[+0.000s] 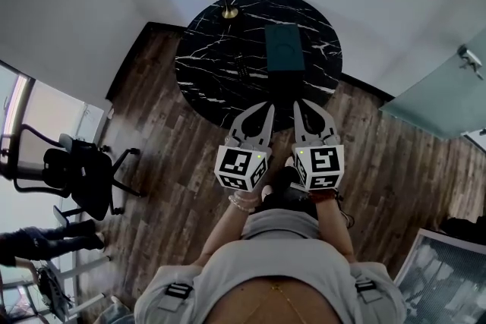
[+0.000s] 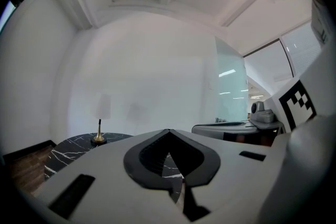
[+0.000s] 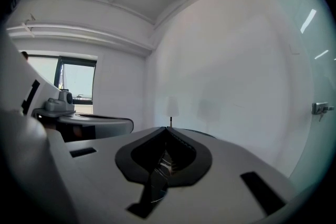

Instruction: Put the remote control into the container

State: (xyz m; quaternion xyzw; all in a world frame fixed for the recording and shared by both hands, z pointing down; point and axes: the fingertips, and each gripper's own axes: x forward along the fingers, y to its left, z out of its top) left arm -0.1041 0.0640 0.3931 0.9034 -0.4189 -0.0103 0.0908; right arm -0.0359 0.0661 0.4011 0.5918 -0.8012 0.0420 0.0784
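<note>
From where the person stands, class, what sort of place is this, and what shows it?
Probably an office or meeting room: a round black marble-look table on a wood plank floor, a black swivel chair off to one side, and a frosted glass partition.

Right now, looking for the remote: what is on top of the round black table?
On the table: a dark green container and a brass-based stand. No remote stands out on the black top; the container's inside is unclear.
</note>
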